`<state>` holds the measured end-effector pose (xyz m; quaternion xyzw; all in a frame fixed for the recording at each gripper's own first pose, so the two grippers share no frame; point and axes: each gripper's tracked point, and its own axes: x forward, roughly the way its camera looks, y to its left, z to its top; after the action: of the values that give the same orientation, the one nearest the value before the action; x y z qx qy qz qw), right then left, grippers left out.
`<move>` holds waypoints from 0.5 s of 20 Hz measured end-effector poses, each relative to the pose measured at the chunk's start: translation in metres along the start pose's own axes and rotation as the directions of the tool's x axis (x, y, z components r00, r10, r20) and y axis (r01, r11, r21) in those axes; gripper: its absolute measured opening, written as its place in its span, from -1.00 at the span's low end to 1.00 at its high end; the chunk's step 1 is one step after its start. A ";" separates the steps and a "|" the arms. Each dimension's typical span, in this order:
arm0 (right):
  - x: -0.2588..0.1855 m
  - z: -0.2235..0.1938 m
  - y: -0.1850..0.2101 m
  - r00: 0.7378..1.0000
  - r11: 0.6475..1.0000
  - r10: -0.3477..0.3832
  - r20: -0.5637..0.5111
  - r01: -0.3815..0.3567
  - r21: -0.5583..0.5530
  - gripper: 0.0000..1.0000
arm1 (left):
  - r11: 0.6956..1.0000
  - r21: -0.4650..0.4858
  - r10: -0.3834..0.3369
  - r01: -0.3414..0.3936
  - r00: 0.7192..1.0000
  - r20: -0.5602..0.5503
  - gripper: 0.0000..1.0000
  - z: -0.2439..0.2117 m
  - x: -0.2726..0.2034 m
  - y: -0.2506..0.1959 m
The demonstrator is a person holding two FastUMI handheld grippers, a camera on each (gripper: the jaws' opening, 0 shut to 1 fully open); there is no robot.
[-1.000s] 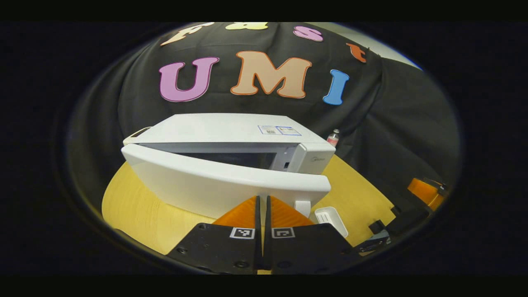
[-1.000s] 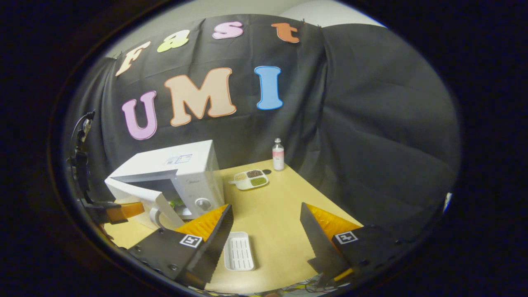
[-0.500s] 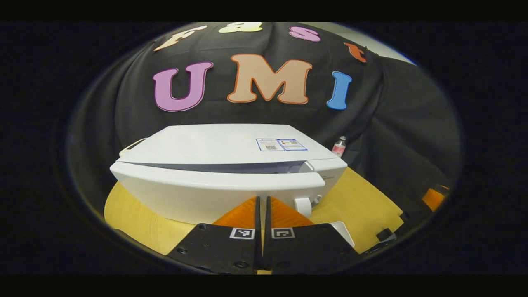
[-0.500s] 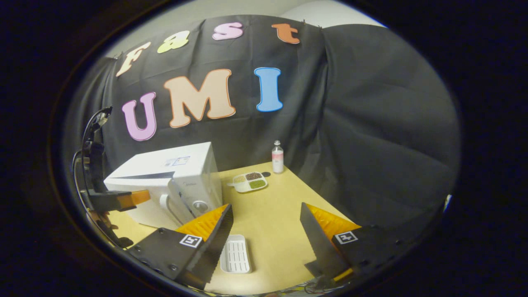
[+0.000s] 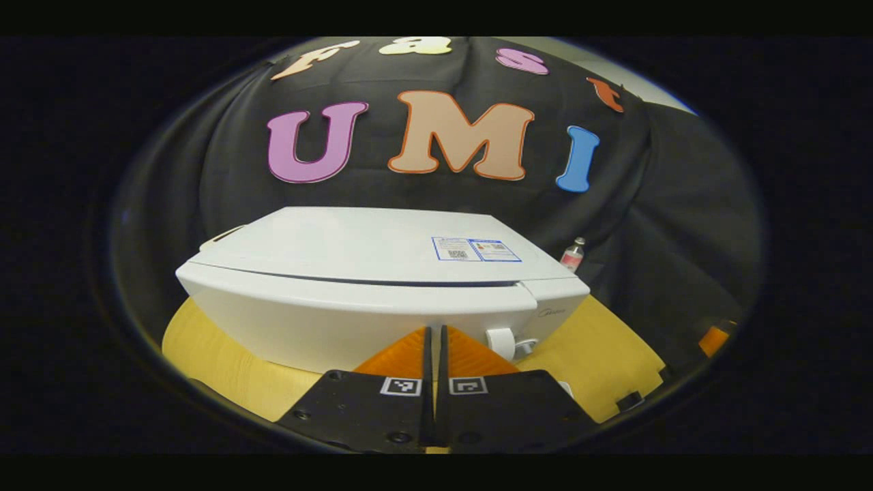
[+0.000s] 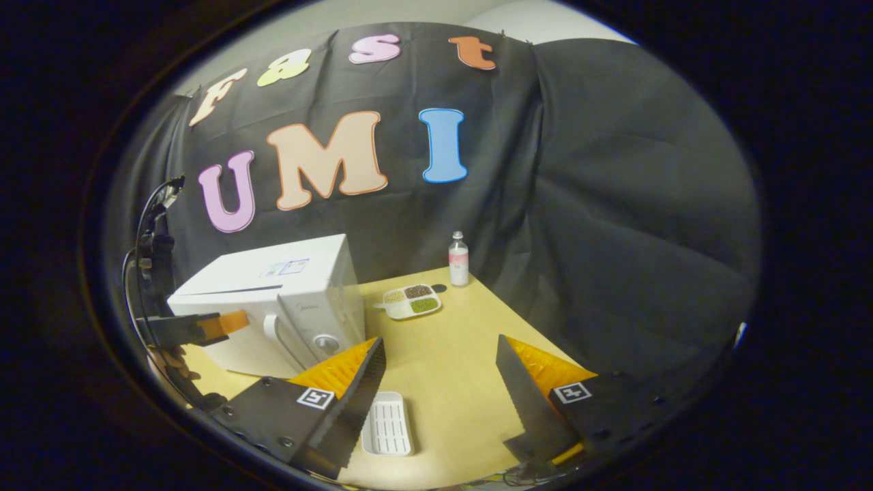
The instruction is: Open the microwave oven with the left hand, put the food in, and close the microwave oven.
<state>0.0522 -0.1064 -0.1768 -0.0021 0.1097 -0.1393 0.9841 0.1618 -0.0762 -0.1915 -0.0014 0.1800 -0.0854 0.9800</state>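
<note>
— Microwave first: where is it and how does it look?
— White box on the yellow surface, toward its left side in the right gripper view, in front of the black cloth. Its door sits flush against the body, with just a thin dark seam along the top edge. A white handle runs down the door's right side, a round knob sits on the panel beside it, and a sticker lies on top.
— Left gripper?
— Its orange fingers are pressed together with nothing between them, tips right at the door's front; I cannot tell whether they touch it.
— Right gripper?
— Spread wide and holding nothing, hovering above the surface near an empty white tray.
— Anything else on the surface?
— A divided dish with brown and green fillings, and a small bottle behind it, both to the right of the microwave, well apart from the grippers.
</note>
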 end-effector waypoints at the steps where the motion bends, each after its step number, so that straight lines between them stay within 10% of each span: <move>1: 0.002 0.000 0.003 1.000 1.000 0.006 -0.004 -0.006 -0.002 0.83 | 1.000 -0.004 0.000 0.000 1.000 0.000 -0.99 0.000 0.000 0.000; 10: 0.003 -0.014 0.028 0.995 0.995 0.080 -0.054 -0.083 -0.053 1.00 | 0.999 -0.052 -0.017 0.016 1.000 -0.006 -0.98 0.000 0.010 -0.007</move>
<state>0.0597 -0.0804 -0.1916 -0.0212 0.1388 -0.0961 0.9854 0.1701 -0.0852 -0.1952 -0.0282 0.1853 -0.0887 0.9783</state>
